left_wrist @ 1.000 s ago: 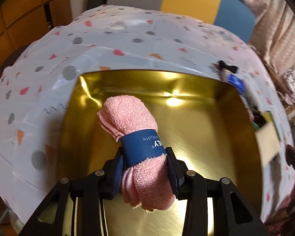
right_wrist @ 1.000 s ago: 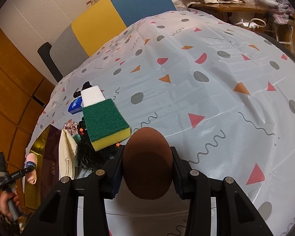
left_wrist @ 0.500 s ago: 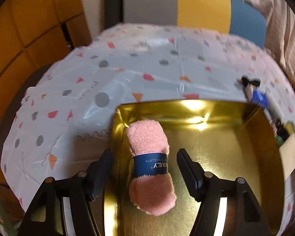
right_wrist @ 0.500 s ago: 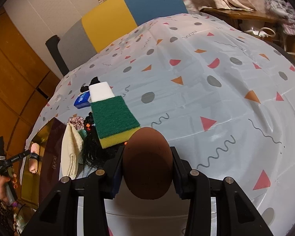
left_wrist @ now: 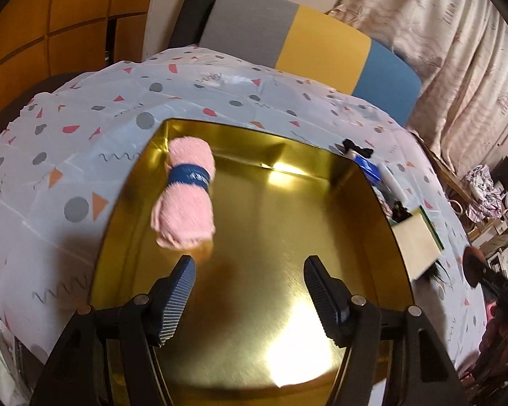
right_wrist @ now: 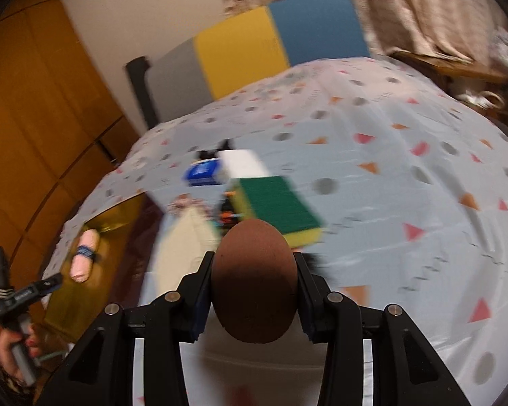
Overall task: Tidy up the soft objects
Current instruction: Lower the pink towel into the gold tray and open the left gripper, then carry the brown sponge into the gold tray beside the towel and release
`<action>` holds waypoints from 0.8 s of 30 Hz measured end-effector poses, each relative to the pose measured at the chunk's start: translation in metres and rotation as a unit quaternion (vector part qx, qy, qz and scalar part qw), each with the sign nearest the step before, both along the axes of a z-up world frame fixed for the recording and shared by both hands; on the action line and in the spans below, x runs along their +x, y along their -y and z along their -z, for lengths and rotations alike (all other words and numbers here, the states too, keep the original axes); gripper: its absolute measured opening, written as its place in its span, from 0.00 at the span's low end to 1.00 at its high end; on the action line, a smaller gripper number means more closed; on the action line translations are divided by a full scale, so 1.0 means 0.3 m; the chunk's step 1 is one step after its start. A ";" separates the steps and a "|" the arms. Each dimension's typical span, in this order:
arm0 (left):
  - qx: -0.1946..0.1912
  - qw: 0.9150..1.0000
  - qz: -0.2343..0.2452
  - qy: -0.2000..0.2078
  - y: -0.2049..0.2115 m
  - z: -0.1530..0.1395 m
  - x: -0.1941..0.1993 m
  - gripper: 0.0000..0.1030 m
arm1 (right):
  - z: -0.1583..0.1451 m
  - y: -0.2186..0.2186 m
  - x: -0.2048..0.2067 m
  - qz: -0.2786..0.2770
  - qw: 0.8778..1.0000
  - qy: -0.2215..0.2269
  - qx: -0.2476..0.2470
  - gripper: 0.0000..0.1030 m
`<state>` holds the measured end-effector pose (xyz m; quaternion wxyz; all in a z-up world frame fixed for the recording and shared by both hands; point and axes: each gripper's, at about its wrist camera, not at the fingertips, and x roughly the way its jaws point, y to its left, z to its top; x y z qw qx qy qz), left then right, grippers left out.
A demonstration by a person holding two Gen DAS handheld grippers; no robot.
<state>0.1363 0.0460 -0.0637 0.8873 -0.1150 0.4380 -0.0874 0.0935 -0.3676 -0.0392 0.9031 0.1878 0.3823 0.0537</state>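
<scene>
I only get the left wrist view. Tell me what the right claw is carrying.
Observer: The right claw is shut on a brown egg-shaped object.
Operator: Report what lies just ahead of it.
Observer: A green-topped yellow sponge, with a white block beyond.
Operator: Say what is holding my claw.
Observer: A hand grips its handle.
</scene>
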 end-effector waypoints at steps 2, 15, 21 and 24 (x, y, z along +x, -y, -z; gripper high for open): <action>-0.007 1.000 -0.004 0.008 0.002 0.000 -0.024 0.65 | -0.035 -0.096 0.021 -0.035 0.999 0.008 -0.005 0.42; -0.017 0.999 -0.034 0.012 -0.098 -0.011 -0.084 0.65 | -0.136 -0.738 0.235 -0.208 0.977 0.013 -0.030 0.42; -0.023 0.999 -0.046 0.002 -0.135 -0.001 -0.089 0.65 | -0.052 -0.903 0.375 -0.219 0.973 -0.055 -0.042 0.43; -0.029 0.998 -0.048 -0.001 -0.144 -0.001 -0.086 0.65 | -0.004 -0.976 0.445 -0.220 0.971 -0.078 -0.054 0.43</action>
